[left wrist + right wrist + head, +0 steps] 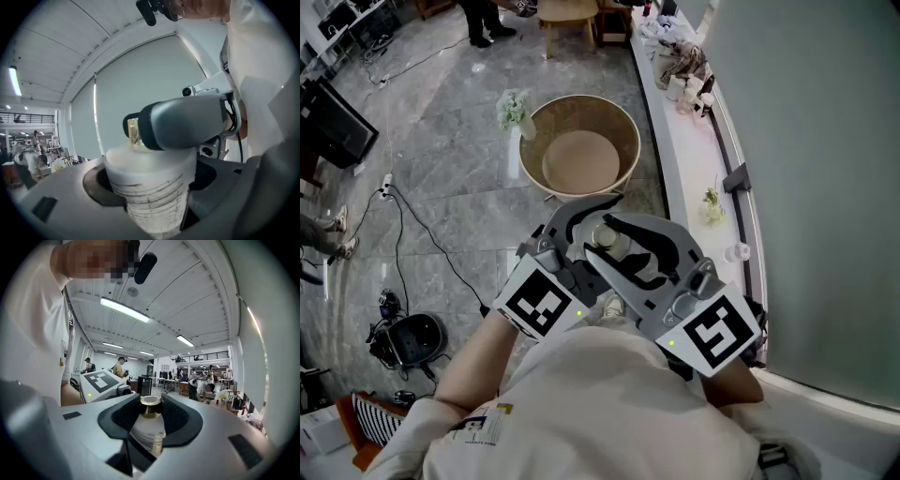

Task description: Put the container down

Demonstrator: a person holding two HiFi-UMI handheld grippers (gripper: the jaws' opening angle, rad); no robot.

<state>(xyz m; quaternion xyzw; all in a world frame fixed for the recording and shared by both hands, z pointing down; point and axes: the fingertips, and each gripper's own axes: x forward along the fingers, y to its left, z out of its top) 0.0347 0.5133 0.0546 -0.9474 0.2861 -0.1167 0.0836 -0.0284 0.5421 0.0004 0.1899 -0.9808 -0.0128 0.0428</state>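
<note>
Hanging above the floor at the centre of the head view, the container [149, 164] is a single translucent plastic cup with printed measuring lines, a pale lid and one gold cap [151, 405] on top. The left gripper [150, 187] stands wide, its jaws clasping the cup's wall. The right gripper [151, 417] is narrower and pinches the cap. The thin plastic looks light and probably flexes under a hard squeeze, and its smooth, tapered side may slide. The safest hold seems to be the body just under the lid, where it is stiffest, because the small cap could twist loose. Whether it holds anything I cannot tell. Two grippers share this one container. In the upper middle of the head view sits one round, rimmed wooden tabletop [630, 131], with one vase of flowers [514, 111] just to its left.
</note>
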